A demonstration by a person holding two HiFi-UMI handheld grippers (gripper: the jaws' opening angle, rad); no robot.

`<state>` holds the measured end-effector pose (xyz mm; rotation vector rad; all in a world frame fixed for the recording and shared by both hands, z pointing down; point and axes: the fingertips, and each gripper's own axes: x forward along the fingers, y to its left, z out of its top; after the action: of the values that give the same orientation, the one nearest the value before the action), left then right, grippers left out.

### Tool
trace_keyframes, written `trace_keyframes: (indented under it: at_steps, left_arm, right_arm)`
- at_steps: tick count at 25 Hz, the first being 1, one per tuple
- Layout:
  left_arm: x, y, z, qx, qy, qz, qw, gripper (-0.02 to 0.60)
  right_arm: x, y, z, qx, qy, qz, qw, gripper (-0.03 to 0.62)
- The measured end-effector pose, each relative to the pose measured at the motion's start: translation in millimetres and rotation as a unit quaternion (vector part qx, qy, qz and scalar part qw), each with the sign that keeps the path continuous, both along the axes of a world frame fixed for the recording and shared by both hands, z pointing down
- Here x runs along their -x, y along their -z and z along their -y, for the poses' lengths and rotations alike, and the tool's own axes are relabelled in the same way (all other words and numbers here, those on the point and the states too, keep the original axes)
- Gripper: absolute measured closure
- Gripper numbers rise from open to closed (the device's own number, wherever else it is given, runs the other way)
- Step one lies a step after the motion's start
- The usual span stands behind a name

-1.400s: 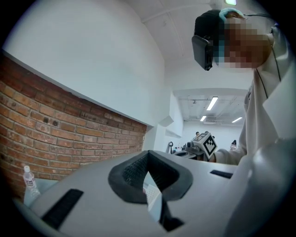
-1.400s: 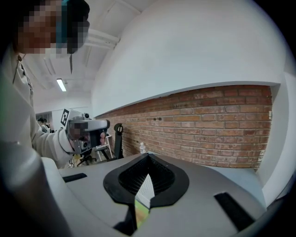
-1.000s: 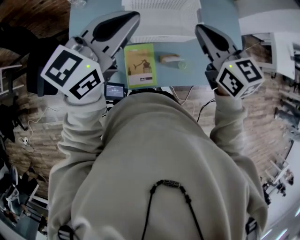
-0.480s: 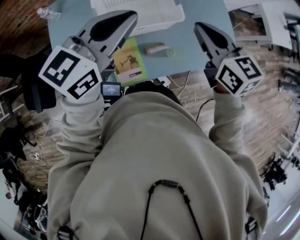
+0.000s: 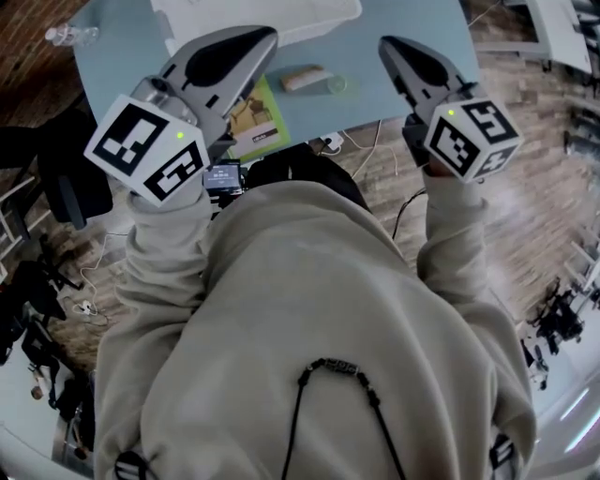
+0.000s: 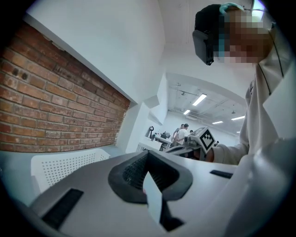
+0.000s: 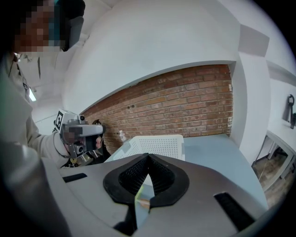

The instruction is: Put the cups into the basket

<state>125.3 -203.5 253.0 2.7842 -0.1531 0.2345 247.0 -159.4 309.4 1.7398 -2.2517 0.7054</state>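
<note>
While held near the pale blue tabletop (image 5: 422, 23), left gripper (image 5: 255, 39) & right gripper (image 5: 390, 47) have jaws pressed together, empty; white basket (image 5: 309, 19) beyond.

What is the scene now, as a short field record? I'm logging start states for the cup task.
left gripper: shut, empty
right gripper: shut, empty
basket: white, perforated, at table's far side
table: light blue
booklet: green, on table near left gripper
tan item: beside pale green item, before basket; both too small to identify
</note>
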Motion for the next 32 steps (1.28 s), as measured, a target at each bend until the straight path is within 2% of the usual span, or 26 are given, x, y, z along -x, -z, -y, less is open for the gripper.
trace_keyframes:
  at_steps: [6, 17, 24, 28, 32]
  left_arm:
    - [-4.7, -39.5, -2.5, 0.028, -0.005, 0.015, 0.9995, 0.583]
    - [-8.9, -86.2, 1.3, 0.054, -0.001, 0.038, 0.9978, 0.583]
    - [-13.2, -108.5, -2.2, 0.069, 0.000, 0.049, 0.9964, 0.583]
    - [-10.4, -119.1, 0.7, 0.072, 0.007, 0.058, 0.9957, 0.583]
    - [-7.6, -129.2, 0.6, 0.085, 0.009, 0.061, 0.9944, 0.583]
  right_arm:
    - [-6.2, -38.5, -7.2, 0.037, -0.011, 0.004, 0.999, 0.582]
    - [-20.0, -112.6, -14.0, 0.112, -0.036, 0.022, 0.993, 0.582]
    - [-18.3, -151.1, -20.6, 0.155, -0.021, 0.025, 0.987, 0.580]
    - [-22.9, -175.6, -23.7, 0.185, -0.024, 0.017, 0.982, 0.561]
    - [-23.6, -199.7, -26.3, 0.214, -0.012, 0.007, 0.977, 0.497]
